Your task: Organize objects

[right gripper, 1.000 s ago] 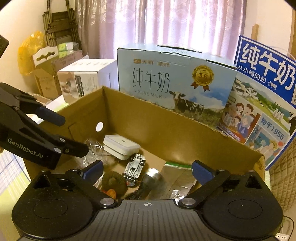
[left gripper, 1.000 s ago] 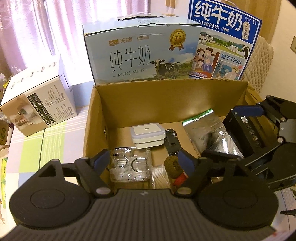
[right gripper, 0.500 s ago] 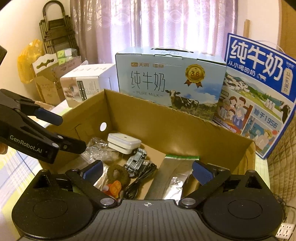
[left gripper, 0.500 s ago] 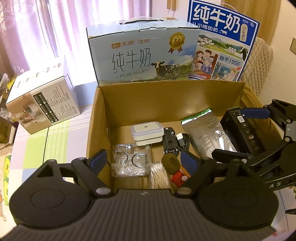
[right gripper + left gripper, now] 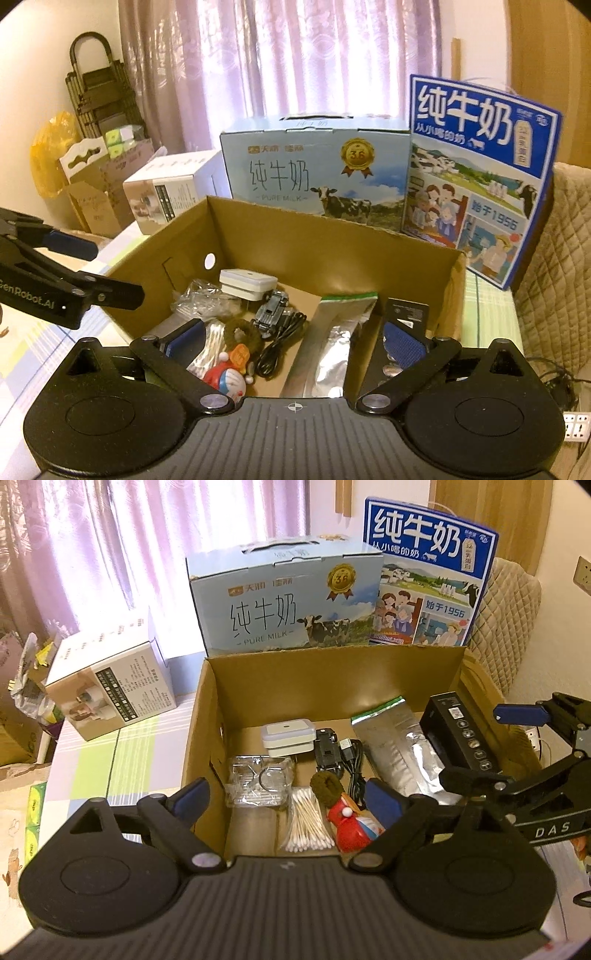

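An open cardboard box [image 5: 325, 675] [image 5: 332, 240] holds a white square case [image 5: 288, 734], a toy car [image 5: 327, 749], a black cable [image 5: 352, 764], a silver foil pouch [image 5: 399, 753], a black box [image 5: 461, 734], a clear packet [image 5: 258, 781], cotton swabs [image 5: 306, 821] and a red figurine [image 5: 347, 819]. My left gripper [image 5: 286, 797] is open and empty above the box's near edge. My right gripper [image 5: 291, 336] is open and empty over the box's right side; it shows in the left wrist view [image 5: 517, 753].
A pale blue milk carton [image 5: 288, 602] and a dark blue milk carton [image 5: 428, 579] stand behind the box. A white product box [image 5: 107, 690] lies to the left on the checked tablecloth [image 5: 122, 764]. A quilted chair [image 5: 506, 620] is at the right.
Both grippers have drawn back and up from the box, so more of its contents show. Both stay open and empty.
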